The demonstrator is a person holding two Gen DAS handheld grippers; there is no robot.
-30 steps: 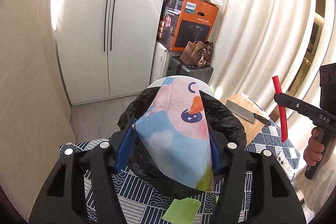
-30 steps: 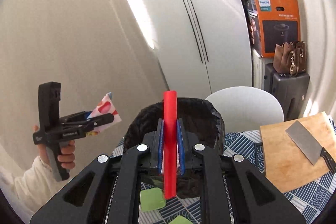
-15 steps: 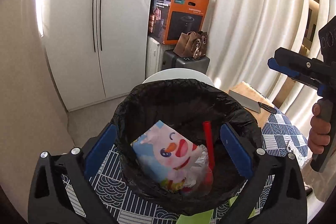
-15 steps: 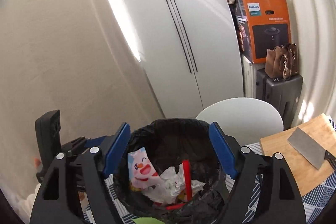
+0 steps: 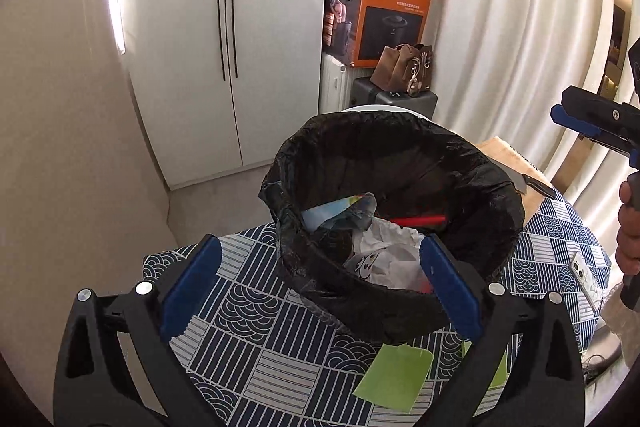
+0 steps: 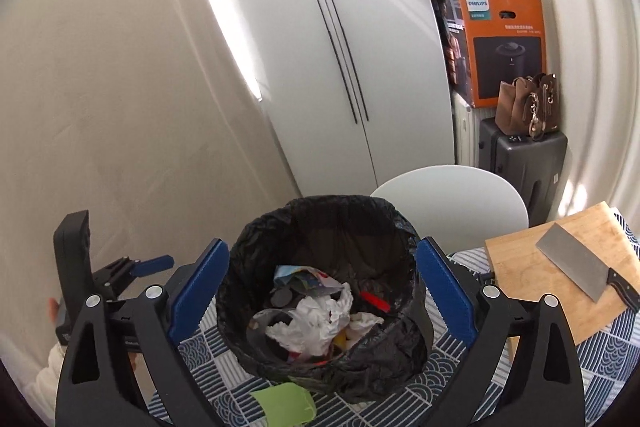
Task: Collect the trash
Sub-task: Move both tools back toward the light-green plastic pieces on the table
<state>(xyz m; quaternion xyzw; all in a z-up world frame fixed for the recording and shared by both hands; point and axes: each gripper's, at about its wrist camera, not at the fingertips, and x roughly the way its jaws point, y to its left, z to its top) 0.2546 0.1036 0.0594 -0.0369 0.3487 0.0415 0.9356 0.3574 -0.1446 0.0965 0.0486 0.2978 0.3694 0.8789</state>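
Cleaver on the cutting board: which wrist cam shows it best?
Right wrist view: the cleaver lies fully visible, blade and dark handle, on the wooden cutting board. Left wrist view shows only a blade corner and the handle; the black trash bag's rim hides the rest.

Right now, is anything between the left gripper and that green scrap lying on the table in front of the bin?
Nothing visible. The green scrap lies bare on the tablecloth below the open left gripper, just in front of the bin.

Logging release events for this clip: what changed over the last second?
The left hand-held gripper let go of the cartoon-print wrapper and the right hand-held gripper, jaws opening, the red tube; both now lie in the black-lined bin. Green paper scraps and cleaver stayed.
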